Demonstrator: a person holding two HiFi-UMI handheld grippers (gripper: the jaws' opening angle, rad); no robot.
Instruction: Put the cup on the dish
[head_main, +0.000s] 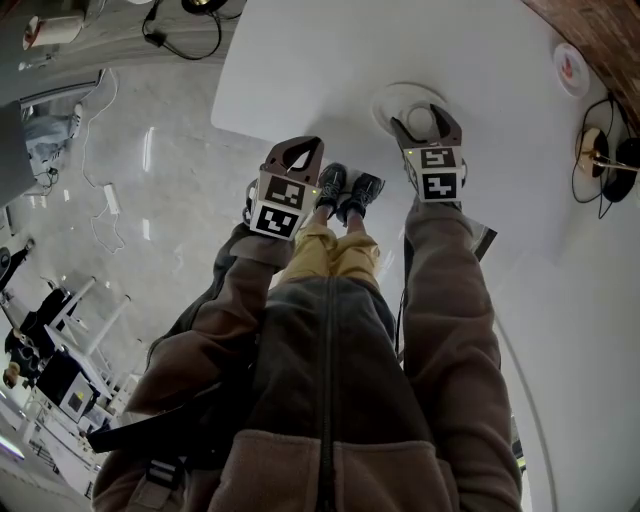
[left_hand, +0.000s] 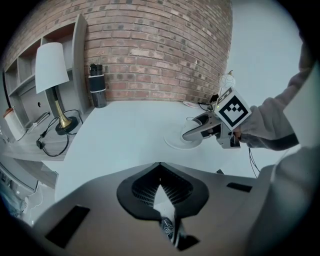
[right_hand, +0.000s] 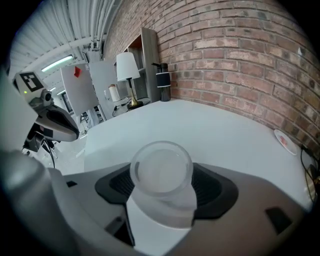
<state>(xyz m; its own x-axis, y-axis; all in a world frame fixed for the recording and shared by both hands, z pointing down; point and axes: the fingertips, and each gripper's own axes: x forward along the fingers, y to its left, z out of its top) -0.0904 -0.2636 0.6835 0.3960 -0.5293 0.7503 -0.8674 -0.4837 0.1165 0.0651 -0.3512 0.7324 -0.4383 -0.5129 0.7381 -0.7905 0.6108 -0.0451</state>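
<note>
A clear plastic cup (head_main: 425, 121) stands upright on a white dish (head_main: 392, 101) on the white table. My right gripper (head_main: 427, 113) reaches over the dish, one jaw on each side of the cup. The jaws are open and their pads stand just off the cup's wall. In the right gripper view the cup (right_hand: 161, 169) fills the space between the jaws and hides the dish. The left gripper view shows the dish (left_hand: 174, 142) with the right gripper (left_hand: 198, 128) over it. My left gripper (head_main: 312, 146) hangs shut and empty off the table's near edge, above the floor.
The table (head_main: 300, 70) has a rounded near edge close to my feet (head_main: 345, 190). A lamp (left_hand: 52, 75) and a black bottle (left_hand: 97, 85) stand far back by the brick wall. Headphones with cables (head_main: 602, 155) and a small round lid (head_main: 570, 65) lie to the right.
</note>
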